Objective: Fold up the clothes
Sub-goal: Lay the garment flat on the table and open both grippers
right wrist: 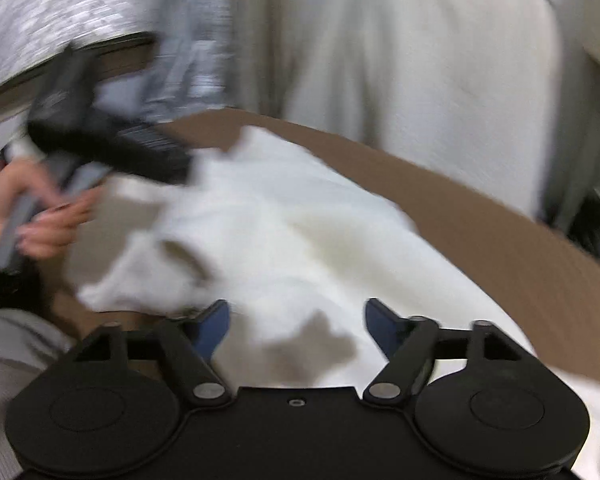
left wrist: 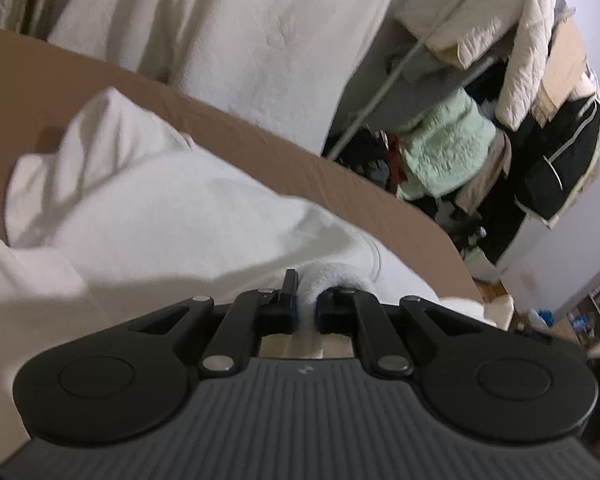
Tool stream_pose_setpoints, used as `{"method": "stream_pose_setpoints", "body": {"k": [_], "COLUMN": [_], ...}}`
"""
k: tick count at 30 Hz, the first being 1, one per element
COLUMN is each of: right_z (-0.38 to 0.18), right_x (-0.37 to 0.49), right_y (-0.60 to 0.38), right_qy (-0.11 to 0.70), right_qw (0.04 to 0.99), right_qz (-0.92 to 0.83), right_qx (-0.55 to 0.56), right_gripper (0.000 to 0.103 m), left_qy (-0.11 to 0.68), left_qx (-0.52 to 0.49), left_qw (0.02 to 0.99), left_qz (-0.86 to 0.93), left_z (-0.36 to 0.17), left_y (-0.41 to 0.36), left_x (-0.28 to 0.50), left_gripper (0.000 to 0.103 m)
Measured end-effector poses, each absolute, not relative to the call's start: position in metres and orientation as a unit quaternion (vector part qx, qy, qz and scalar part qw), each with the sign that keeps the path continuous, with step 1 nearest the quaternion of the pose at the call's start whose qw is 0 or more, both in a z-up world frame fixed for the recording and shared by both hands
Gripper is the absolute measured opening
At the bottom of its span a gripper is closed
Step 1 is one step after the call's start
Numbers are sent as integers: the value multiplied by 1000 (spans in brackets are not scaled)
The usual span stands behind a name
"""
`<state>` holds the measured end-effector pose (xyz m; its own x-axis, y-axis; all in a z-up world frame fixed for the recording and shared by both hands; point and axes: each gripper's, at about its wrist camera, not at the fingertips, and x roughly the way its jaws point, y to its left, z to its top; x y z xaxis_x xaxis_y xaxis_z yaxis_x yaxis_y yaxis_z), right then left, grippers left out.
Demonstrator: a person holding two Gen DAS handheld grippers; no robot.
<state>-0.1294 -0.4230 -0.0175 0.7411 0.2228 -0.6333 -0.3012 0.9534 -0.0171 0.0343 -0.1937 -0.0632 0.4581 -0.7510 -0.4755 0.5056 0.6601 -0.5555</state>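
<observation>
The white garment (left wrist: pixel 172 216) is lying rumpled across the brown counter (left wrist: pixel 260 152), soft, fleecy and light, so it is going to sag and slide. You are pinching its near edge with the left gripper (left wrist: pixel 307 304), jaws clamped on a fold. Your right gripper (right wrist: pixel 296 320) is hovering over the cloth, jaws apart; take a hem or corner.

Your left wrist camera is looking close over the white garment (left wrist: pixel 172 208) toward clutter at 2 o'clock; your right one is facing the same garment (right wrist: pixel 284 232) and brown tabletop (right wrist: pixel 500 240).
</observation>
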Motion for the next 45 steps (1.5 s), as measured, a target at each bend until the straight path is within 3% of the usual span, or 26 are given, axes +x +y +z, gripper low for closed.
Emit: {"method": "stream_pose_setpoints", "body": {"k": [7, 9, 10, 11, 14, 17, 19, 21, 23, 27, 30, 33, 38, 45], "right_z": [-49, -47, -45, -35, 7, 56, 79, 80, 55, -20, -33, -19, 20, 18], "right_x": [-88, -81, -78, -80, -99, -136, -156, -158, -155, -135, -134, -140, -142, -121], "right_y": [-364, -370, -373, -383, -415, -427, -425, -426, -424, -422, -428, -441, -482, -520], "right_qy": [372, 363, 358, 351, 311, 259, 267, 332, 409, 557, 565, 545, 476, 507], "right_qw": [911, 919, 923, 929, 948, 963, 958, 930, 891, 814, 806, 816, 842, 838], "right_qz": [137, 95, 75, 68, 55, 48, 71, 131, 183, 161, 175, 187, 195, 104], "right_qx": [-111, -116, -118, -96, -44, -54, -74, -83, -69, -19, 7, 46, 162, 172], "right_gripper": [87, 58, 24, 17, 13, 12, 14, 17, 19, 22, 25, 32, 54, 54], "left_qy": [337, 320, 312, 305, 301, 303, 322, 342, 361, 383, 399, 414, 440, 493], "left_qx": [-196, -181, -173, -168, -192, -197, -166, -134, -101, -59, -57, -55, -51, -63], "left_qw": [828, 840, 846, 850, 830, 804, 809, 813, 819, 861, 857, 853, 846, 823], "left_qz": [-404, -399, -396, -395, -428, -473, -463, -452, -435, -329, -321, -312, -298, -275], "left_z": [-40, -31, -26, -22, -7, 11, 13, 16, 16, -9, -21, -34, -55, -87], "left_y": [-189, -187, -186, -185, -174, -167, -167, -166, -166, -149, -149, -149, -149, -150], "left_x": [22, 15, 11, 9, 6, -5, -14, -22, -30, -24, -14, -5, 12, 33], "left_gripper": [7, 6, 6, 6, 7, 7, 8, 10, 22, 22, 25, 36, 41, 42]}}
